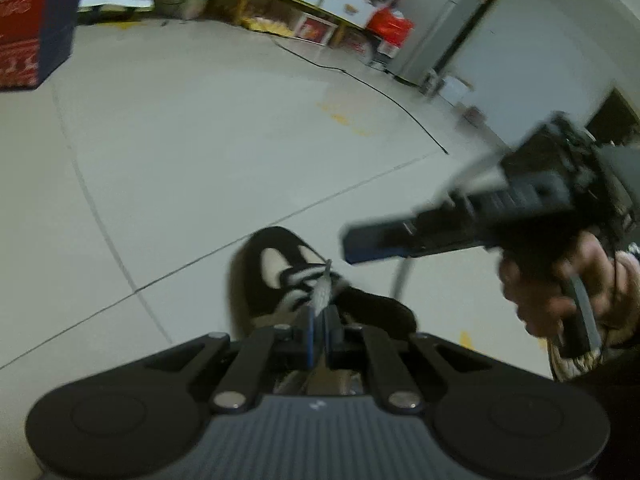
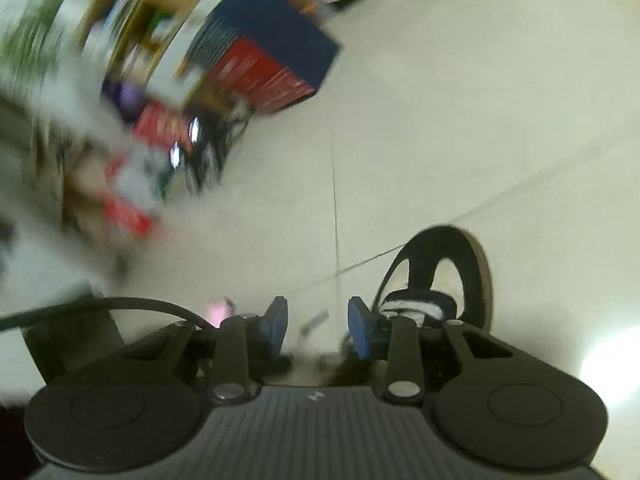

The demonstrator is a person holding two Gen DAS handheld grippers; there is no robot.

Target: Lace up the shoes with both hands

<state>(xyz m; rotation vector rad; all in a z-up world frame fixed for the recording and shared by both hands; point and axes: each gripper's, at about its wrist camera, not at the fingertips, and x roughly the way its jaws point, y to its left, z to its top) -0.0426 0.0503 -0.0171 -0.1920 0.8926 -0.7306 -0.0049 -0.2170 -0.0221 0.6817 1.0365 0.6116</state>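
A black shoe with white panels (image 1: 276,276) stands on the tiled floor, its black-and-white lacing facing me. My left gripper (image 1: 320,320) is shut on a grey lace end (image 1: 323,290) that rises from the lacing. My right gripper (image 1: 360,240), held by a hand (image 1: 548,292), hovers just right of the shoe. In the right wrist view the right gripper (image 2: 318,326) stands open, its blue pads (image 2: 276,322) apart. A blurred grey strip (image 2: 316,319) lies in the gap without touching them. The shoe (image 2: 460,264) sits to its right.
A red and dark blue box (image 1: 28,28) (image 2: 272,64) stands on the floor beyond the shoe. Cluttered shelves (image 1: 280,4) and a metal cabinet (image 1: 440,24) line the far wall. A black cable (image 1: 380,92) runs across the tiles.
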